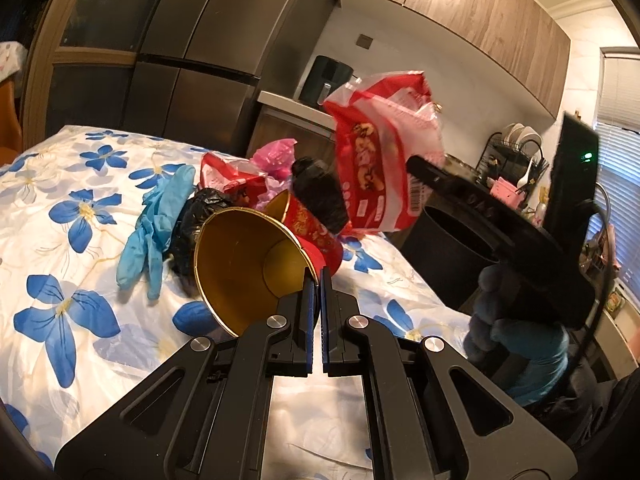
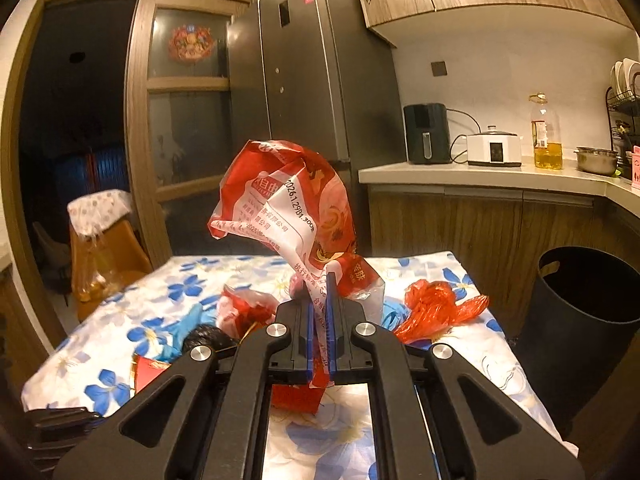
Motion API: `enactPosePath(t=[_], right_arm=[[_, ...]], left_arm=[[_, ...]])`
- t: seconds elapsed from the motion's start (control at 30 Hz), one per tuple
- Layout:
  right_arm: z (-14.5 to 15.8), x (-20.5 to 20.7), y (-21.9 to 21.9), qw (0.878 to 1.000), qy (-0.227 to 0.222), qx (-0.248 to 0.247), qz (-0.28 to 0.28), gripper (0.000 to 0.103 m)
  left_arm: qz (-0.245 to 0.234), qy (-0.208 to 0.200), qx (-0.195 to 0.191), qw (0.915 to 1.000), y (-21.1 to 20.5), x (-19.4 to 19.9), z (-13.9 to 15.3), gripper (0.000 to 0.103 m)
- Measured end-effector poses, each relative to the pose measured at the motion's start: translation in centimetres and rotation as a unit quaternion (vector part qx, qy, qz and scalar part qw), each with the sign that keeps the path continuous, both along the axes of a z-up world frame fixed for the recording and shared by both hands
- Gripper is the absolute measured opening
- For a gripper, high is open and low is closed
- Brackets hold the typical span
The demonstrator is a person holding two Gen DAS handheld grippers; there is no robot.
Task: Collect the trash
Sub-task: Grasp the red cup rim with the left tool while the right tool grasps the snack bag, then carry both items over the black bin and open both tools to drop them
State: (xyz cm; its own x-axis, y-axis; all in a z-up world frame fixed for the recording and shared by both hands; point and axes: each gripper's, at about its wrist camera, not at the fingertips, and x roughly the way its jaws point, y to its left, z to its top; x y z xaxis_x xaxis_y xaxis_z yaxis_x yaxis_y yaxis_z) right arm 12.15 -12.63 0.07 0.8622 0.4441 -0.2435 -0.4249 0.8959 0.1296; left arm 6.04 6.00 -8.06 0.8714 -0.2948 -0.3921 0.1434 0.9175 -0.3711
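Observation:
My left gripper (image 1: pixel 320 276) is shut on the rim of a red paper cup with a gold inside (image 1: pixel 240 256), held tilted above the floral tablecloth (image 1: pixel 60 208). My right gripper (image 2: pixel 320 280) is shut on a red and white snack bag (image 2: pixel 280 200), lifted above the table; the bag also shows in the left wrist view (image 1: pixel 380 152). On the table lie blue gloves (image 1: pixel 156 216), a black bag (image 1: pixel 196 224), a second red cup (image 1: pixel 308 224), a red wrapper (image 1: pixel 228 176), a pink bag (image 1: pixel 276 152) and a red plastic bag (image 2: pixel 436 308).
A black trash bin (image 2: pixel 580 320) stands on the floor right of the table, also seen in the left wrist view (image 1: pixel 448 256). A fridge (image 2: pixel 312 80) and a kitchen counter (image 2: pixel 480 176) with appliances lie behind. A chair (image 2: pixel 104 248) stands at far left.

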Motion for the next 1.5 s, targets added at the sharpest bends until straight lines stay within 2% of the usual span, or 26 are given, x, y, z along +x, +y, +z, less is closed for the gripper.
enactPosePath(t=[0.17,0.43,0.77,1.0,1.2,1.5], right_arm=[[1.0,-1.5,-2.0,1.0,-0.01,0.018,-0.011,0.006],[0.5,-3.2,-4.8,0.999,0.0,0.021,-0.035,0.006],[0.9,-4.7,-9.4,0.996,-0.008,0.034,-0.082,0.006],[1.5,-4.6,-13.6,0.99,-0.019,0.036,-0.134,0.006],[1.7,-3.6,-17.6,0.981,-0.032,0.033,-0.19,0.006],[1.2,0.1,-22.7,0.964,-0.046,0.031,-0.259,0.006]], left_arm=[[0.001,-0.004,0.004,1.0,-0.8,-0.5,0.5,0.002],[-0.004,-0.002,0.012,0.9999,-2.1,-1.2,0.4,0.002],[-0.041,-0.021,0.036,0.9983,-5.9,-1.1,2.0,0.002],[-0.094,-0.057,0.047,0.9928,-11.1,1.7,4.6,0.002],[-0.139,-0.087,0.048,0.9853,-16.5,6.0,6.8,0.002],[-0.171,-0.116,0.071,0.9759,-24.1,12.2,8.2,0.002]])
